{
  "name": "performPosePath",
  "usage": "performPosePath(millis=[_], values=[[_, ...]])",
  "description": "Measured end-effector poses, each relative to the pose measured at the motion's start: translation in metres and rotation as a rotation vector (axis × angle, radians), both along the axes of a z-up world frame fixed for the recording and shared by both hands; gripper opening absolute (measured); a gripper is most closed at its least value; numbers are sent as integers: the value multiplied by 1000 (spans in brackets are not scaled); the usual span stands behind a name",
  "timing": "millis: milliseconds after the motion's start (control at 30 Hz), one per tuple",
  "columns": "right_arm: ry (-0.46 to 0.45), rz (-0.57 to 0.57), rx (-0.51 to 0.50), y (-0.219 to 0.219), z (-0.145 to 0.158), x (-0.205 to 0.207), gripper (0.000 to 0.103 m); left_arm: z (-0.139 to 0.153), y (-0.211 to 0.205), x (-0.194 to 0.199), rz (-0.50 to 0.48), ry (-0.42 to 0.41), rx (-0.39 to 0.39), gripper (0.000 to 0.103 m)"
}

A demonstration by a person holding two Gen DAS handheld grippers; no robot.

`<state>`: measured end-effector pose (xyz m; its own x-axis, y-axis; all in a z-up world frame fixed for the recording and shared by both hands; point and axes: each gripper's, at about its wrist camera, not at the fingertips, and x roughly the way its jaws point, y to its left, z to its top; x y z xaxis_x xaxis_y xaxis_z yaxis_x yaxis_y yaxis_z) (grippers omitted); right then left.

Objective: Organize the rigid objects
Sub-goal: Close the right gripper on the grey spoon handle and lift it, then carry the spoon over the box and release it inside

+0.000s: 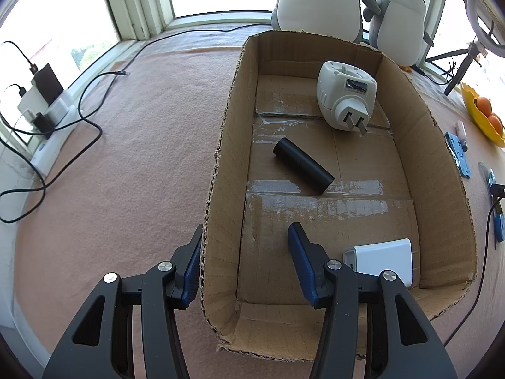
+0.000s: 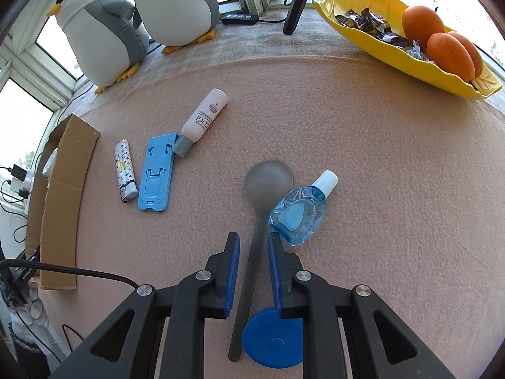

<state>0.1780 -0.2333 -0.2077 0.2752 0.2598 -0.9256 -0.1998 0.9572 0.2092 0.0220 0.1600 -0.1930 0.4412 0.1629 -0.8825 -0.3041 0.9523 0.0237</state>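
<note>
Already the cardboard box [image 1: 230,145] on the left of the tabletop [image 1: 132,145] is holding three things: a white plug-in adapter [image 1: 345,94] at the far end, a black cylinder [image 1: 303,165] lying across the middle, and a white charger block [image 1: 383,257] in the near corner. Over the box's near left wall the left gripper [image 1: 244,263] is straddling the cardboard, one finger outside and one inside; the outer pad is sitting against the wall, the inner one is standing clear, so it is steadying rather than clamping.

Further right, the unsorted things are lying loose on the cloth: a patterned lighter [image 2: 126,170], a blue phone stand [image 2: 157,173], a white tube [image 2: 205,117] touching the stand's far corner, and a clear blue bottle [image 2: 298,213]. The right gripper [image 2: 254,268] is hovering with its jaws slightly apart around the handle of a grey spoon [image 2: 268,180], pads not quite pressing; a blue disc [image 2: 273,338] is lying just below.

So, I'd judge the sorting under halfway, with the spoon next.
</note>
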Motion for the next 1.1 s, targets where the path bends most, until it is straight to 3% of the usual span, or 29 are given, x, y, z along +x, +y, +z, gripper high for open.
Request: performPosePath(millis=[267, 433, 567, 867, 1100], values=[[16, 7, -12, 9, -5, 0, 20, 0, 0, 0, 0, 0, 0, 51], [-1, 29, -95, 24, -5, -4, 19, 0, 0, 0, 0, 0, 0, 51], [-19, 56, -161, 32, -5, -7, 8, 0, 0, 0, 0, -1, 0, 51], [-52, 23, -134, 36, -2, -10, 7, 0, -1, 0, 1, -2, -3, 51], [-99, 19, -86, 46, 18, -8, 7, 0, -1, 1, 1, -2, -3, 51]])
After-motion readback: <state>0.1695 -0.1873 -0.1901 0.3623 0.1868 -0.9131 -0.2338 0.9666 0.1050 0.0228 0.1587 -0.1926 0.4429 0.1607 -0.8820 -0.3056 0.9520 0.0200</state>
